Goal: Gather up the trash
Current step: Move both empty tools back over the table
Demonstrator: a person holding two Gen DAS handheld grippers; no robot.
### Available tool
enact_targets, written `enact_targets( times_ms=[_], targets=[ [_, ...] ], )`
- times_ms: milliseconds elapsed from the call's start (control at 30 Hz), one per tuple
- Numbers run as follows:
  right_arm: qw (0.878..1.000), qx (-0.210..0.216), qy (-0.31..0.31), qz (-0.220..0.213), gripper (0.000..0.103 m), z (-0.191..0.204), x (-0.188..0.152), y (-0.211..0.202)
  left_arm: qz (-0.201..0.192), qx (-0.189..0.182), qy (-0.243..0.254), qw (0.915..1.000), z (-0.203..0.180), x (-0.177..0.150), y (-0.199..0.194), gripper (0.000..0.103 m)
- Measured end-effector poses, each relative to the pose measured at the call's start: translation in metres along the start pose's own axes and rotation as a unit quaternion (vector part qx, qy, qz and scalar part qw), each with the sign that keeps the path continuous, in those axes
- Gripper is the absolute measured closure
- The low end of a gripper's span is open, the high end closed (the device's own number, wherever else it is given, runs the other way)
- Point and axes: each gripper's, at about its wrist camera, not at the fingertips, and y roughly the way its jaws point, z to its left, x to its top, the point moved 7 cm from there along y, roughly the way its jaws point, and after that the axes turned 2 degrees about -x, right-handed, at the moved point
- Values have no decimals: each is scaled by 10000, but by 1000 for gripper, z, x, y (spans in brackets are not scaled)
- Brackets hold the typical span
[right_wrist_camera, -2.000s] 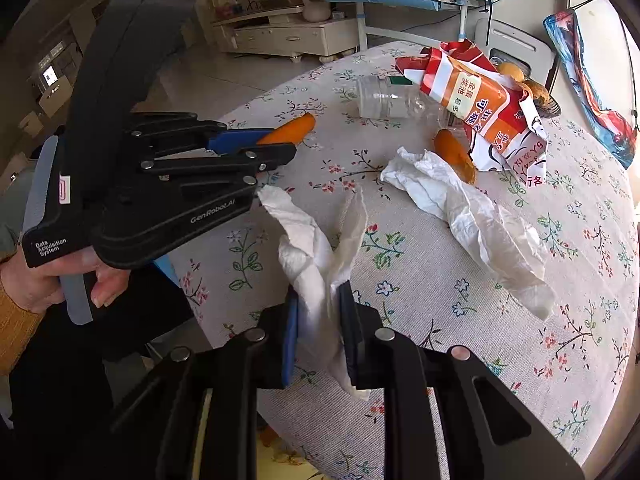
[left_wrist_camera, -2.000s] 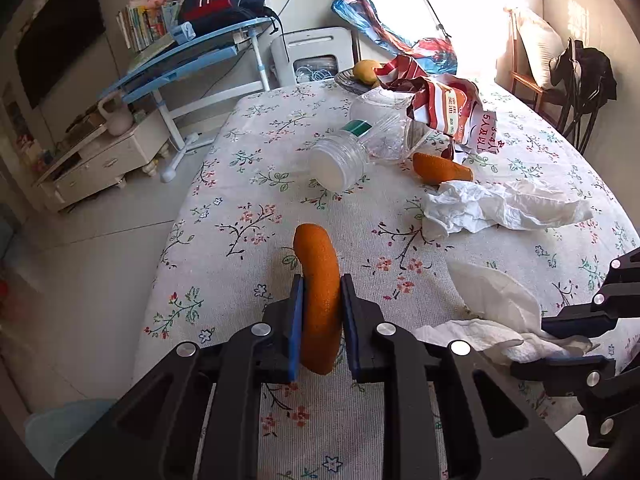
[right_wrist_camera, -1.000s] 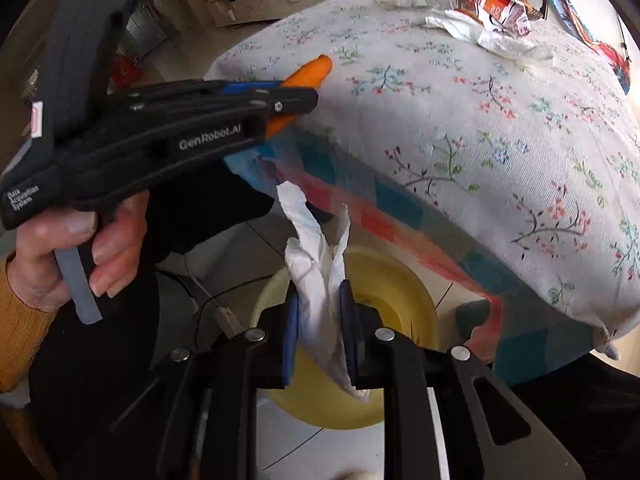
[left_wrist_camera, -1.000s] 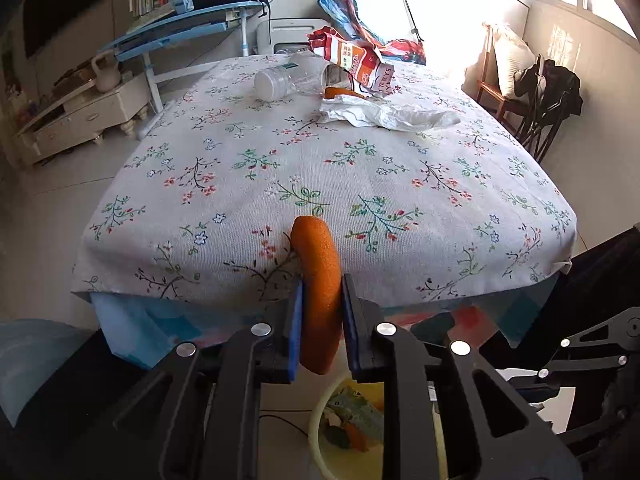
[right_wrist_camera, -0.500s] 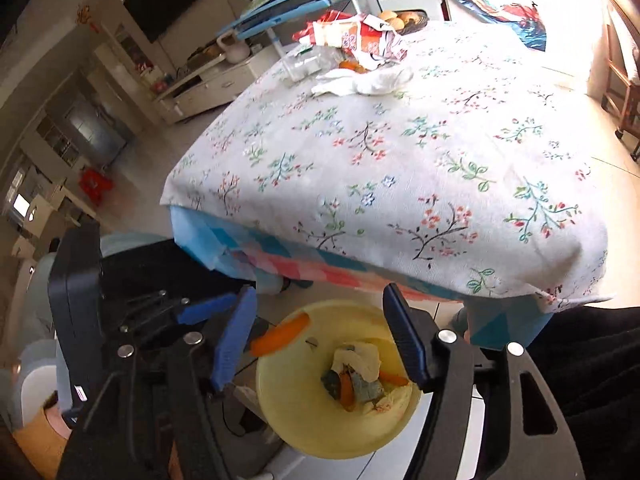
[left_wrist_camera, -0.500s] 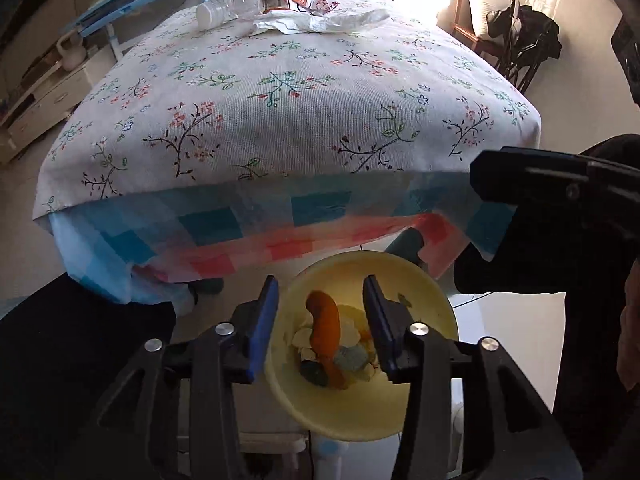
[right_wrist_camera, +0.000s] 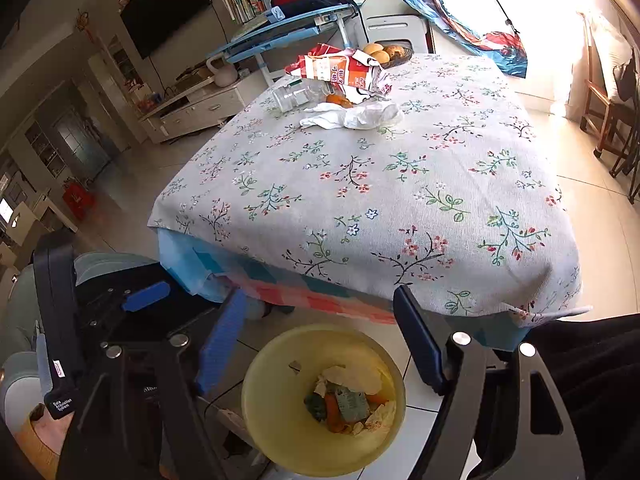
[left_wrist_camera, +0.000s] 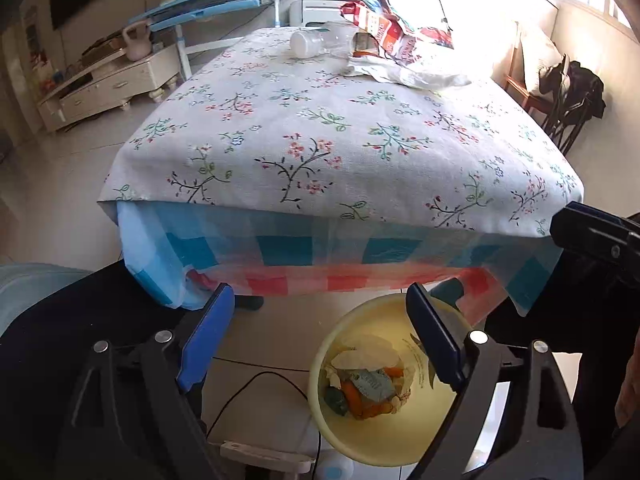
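Both my left gripper and my right gripper hang over the yellow bin below the desk, jaws just opened wide and empty. Beyond the bin, at the desk's far end, wait the crumpled tissue, the clear jar and the red-and-white carton. The tissue looks soft and light (pinch a raised fold); the jar seems slick and round, so I'd take it across its body. An orange scrap is half hidden behind the tissue.
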Motion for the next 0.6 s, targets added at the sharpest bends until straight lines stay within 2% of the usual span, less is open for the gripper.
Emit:
enact_targets(
  times_ms=[200,600],
  targets=[
    [9998,-77,-177,-37,30,9,-3,-1,-54,75,-250,9996,13,0,-1,16],
    [9995,-96,-290,-73,29,21,-6,-1,-116,97,-368,9992,20,-4,-6,14]
  ],
)
